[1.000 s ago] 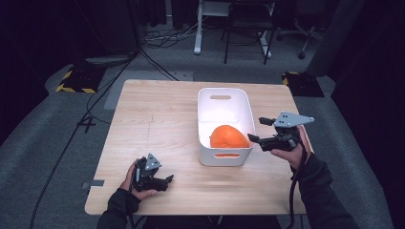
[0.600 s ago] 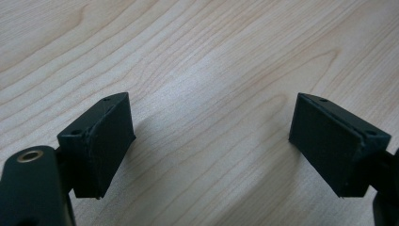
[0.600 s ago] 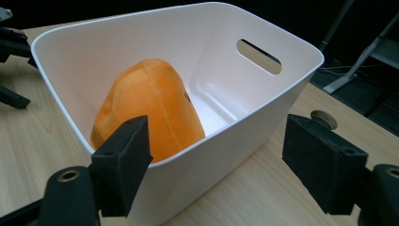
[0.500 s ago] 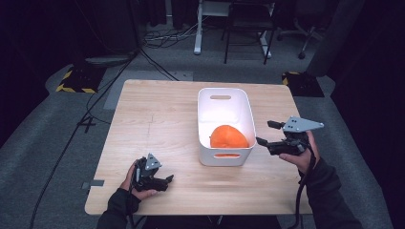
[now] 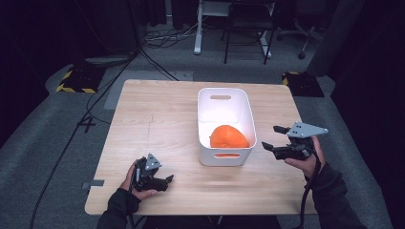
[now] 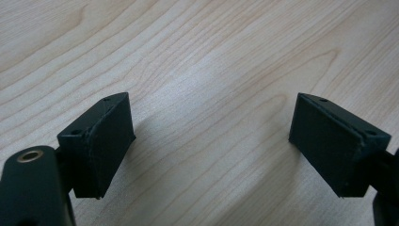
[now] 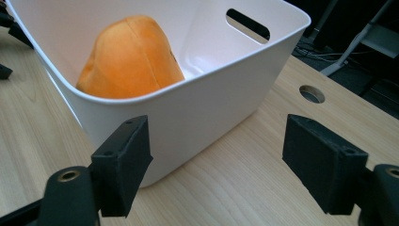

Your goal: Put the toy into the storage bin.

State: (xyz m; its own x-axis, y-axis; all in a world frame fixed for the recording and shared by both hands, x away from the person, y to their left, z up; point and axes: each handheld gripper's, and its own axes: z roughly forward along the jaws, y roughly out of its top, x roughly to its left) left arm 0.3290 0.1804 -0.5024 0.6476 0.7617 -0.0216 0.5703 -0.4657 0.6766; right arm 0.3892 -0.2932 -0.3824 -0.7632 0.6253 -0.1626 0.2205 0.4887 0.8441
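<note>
An orange rounded soft object (image 5: 229, 137) (image 7: 131, 56) lies in the near end of a white plastic bin (image 5: 223, 98) (image 7: 197, 108) with handle slots. To the right of the bin my right gripper (image 5: 273, 138) (image 7: 214, 165) hangs open above the table, jaws pointing at the bin's side wall with nothing between them. My left gripper (image 5: 165, 181) (image 6: 209, 143) rests low at the table's front left, open, with bare wood between its jaws.
The wooden table (image 5: 157, 124) has a round cable hole (image 7: 312, 93) near the bin. Dark floor with cables, a desk frame (image 5: 198, 28) and a chair base lie beyond the far edge.
My right gripper has drawn back to the right, away from the bin, and a little lower. The left gripper has stayed put.
</note>
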